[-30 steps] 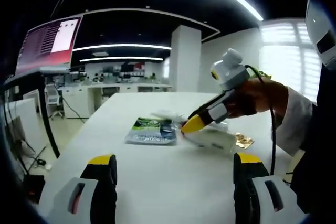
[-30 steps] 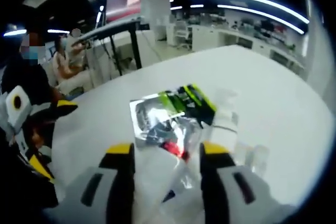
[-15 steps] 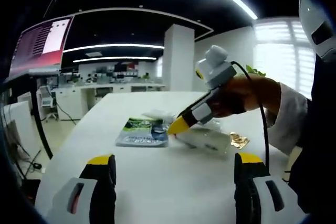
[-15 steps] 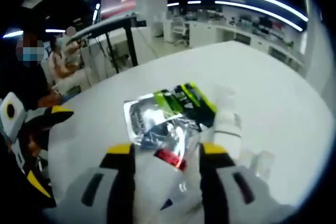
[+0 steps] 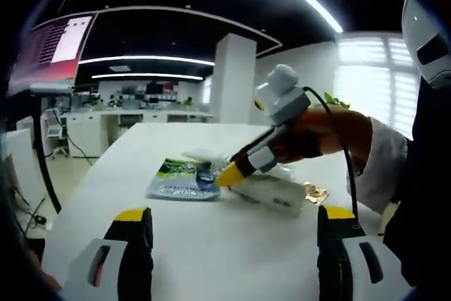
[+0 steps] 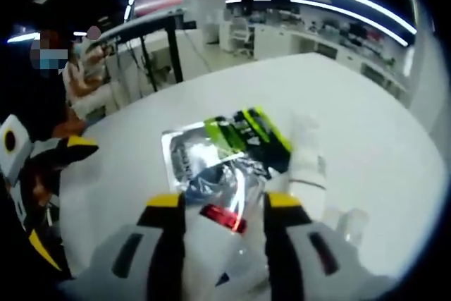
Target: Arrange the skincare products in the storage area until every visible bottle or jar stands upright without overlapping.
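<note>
In the left gripper view, the left gripper (image 5: 229, 220) hangs low over the white table (image 5: 211, 244), its two yellow-tipped jaws spread wide with nothing between them. At about 12 o'clock from the jaws lies a flat silver-and-green sachet (image 5: 176, 178). Just beside it, toward 1 o'clock, a white tube (image 5: 271, 191) lies on its side, with a small gold packet (image 5: 316, 192) near it at 2 o'clock. The right gripper (image 5: 229, 174), held by a hand (image 5: 320, 135), comes in from 2 o'clock with its yellow tip down at the tube's end.

In the right gripper view, the right gripper's (image 6: 220, 204) jaws stand narrowly apart around a clear wrapped item with a red band (image 6: 224, 216); whether they grip it I cannot tell. The sachet (image 6: 211, 147) lies at 12 o'clock, the white tube (image 6: 307, 167) at 1 o'clock, and the left gripper (image 6: 67, 147) at 9 o'clock.
</note>
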